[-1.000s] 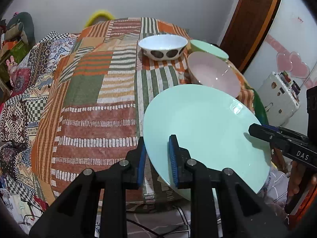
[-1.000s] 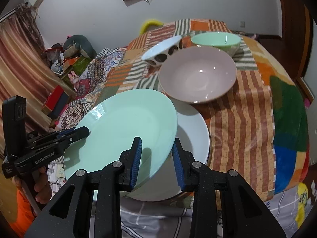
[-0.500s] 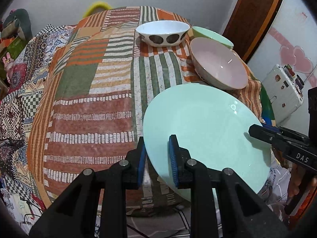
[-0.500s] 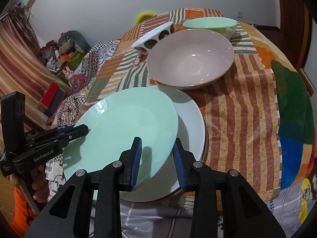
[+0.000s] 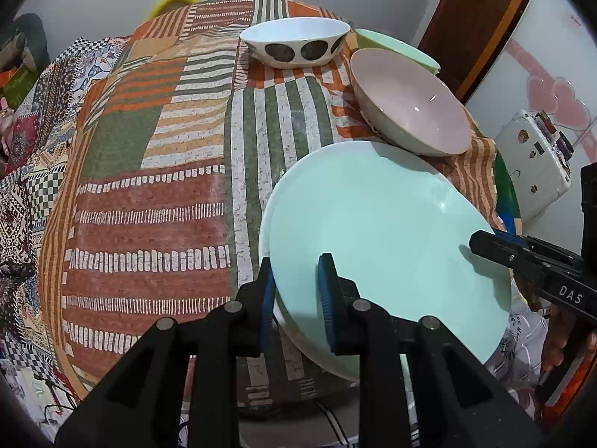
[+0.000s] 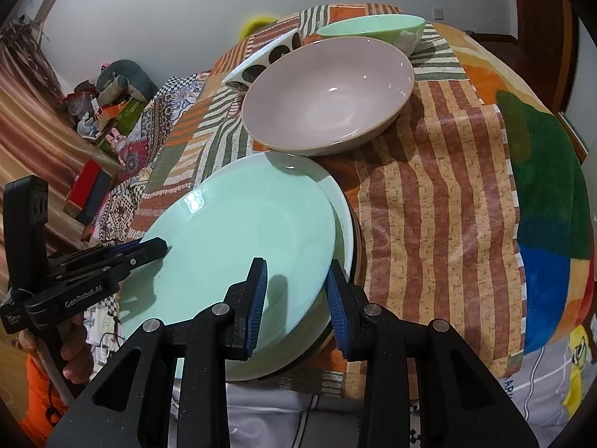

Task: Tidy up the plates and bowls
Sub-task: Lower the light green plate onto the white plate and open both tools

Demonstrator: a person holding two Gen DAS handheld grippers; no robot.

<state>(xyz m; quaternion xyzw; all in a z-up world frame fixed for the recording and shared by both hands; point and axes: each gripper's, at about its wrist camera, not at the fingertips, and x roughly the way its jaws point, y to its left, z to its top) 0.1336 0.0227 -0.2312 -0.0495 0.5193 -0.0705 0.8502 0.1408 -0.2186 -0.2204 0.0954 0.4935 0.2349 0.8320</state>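
A mint green plate (image 5: 388, 231) (image 6: 238, 246) is held between both grippers, low over a white plate (image 6: 345, 220) at the table's near edge. My left gripper (image 5: 296, 291) is shut on the green plate's left rim. My right gripper (image 6: 296, 295) is shut on its right rim. The white plate's edge shows under the green one in the left wrist view (image 5: 266, 224). A pink bowl (image 5: 410, 104) (image 6: 328, 93) stands just behind the plates. A white bowl with dark spots (image 5: 294, 43) (image 6: 261, 61) and a green bowl (image 6: 373, 28) (image 5: 395, 48) stand at the far edge.
A striped patchwork cloth (image 5: 149, 186) (image 6: 447, 186) covers the round table. A wooden door (image 5: 477, 18) and a white suitcase (image 5: 533, 164) are at the right. Clutter (image 6: 104, 112) lies on the floor at the left.
Both grippers have carried the green plate forward and down over the white plate. The bowls appear closer in both views.
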